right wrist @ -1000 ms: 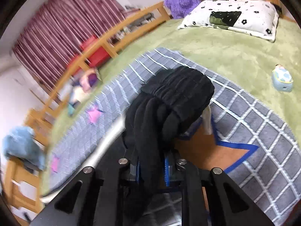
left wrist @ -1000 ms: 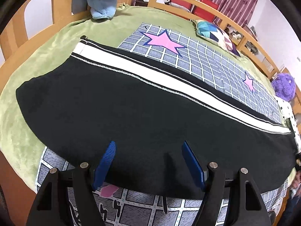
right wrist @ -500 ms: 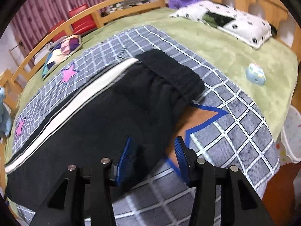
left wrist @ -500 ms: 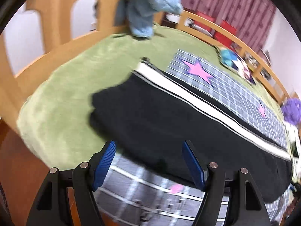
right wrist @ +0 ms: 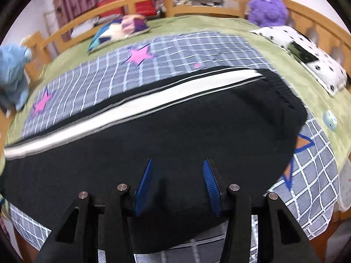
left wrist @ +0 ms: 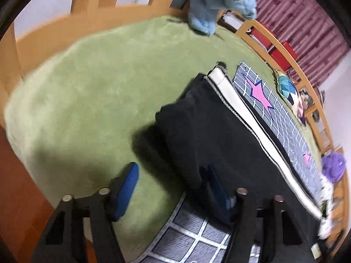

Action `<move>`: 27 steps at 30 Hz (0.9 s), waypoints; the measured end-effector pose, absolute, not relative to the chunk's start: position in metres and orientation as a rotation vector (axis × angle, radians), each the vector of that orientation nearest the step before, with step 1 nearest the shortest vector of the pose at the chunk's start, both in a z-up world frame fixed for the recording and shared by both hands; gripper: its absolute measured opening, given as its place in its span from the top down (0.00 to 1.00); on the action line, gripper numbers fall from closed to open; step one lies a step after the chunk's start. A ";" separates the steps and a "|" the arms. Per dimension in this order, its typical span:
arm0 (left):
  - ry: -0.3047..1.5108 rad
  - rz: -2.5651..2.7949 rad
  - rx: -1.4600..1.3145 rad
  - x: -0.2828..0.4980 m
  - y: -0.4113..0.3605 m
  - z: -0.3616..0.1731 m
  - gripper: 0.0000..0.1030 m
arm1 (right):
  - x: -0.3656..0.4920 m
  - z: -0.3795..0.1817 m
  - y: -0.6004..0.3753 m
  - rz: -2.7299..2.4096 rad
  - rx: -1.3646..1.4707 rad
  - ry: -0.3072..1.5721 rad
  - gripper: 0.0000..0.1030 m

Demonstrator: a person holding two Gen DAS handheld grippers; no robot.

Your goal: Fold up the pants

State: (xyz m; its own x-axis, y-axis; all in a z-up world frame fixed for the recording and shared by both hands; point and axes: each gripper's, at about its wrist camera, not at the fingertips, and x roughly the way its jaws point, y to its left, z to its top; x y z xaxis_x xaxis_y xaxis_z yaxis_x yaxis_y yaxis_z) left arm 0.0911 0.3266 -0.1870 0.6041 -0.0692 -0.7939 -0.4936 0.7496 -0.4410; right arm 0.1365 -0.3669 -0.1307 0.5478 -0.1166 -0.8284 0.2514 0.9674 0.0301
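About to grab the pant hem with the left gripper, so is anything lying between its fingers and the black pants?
Nothing visible does. The left gripper is open at the hem end of the pants, with only the green blanket beneath.

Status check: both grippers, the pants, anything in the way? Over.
Left hand-held gripper open at the pants' leg end. Right hand-held gripper open, empty, over the pants, which lie flat on the checked blanket. Nothing on them.

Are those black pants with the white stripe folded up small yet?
No. The black pants with the white stripe lie long and flat across the checked blanket.
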 end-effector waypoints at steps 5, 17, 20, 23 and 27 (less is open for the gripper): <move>0.773 0.234 -0.698 0.087 0.331 -0.170 0.86 | 0.142 -0.138 -0.336 -0.186 0.084 0.992 0.55; 0.841 0.306 -0.731 0.099 0.333 -0.193 0.41 | 0.138 -0.140 -0.320 -0.155 0.056 1.009 0.54; 0.841 0.365 -0.784 0.110 0.338 -0.200 0.43 | 0.135 -0.141 -0.319 -0.152 0.060 1.021 0.55; 0.822 0.378 -0.772 0.116 0.341 -0.189 0.80 | 0.132 -0.139 -0.317 -0.149 0.060 1.023 0.55; 0.742 0.401 -0.491 0.125 0.299 -0.127 0.84 | 0.126 -0.132 -0.316 -0.145 0.053 0.999 0.55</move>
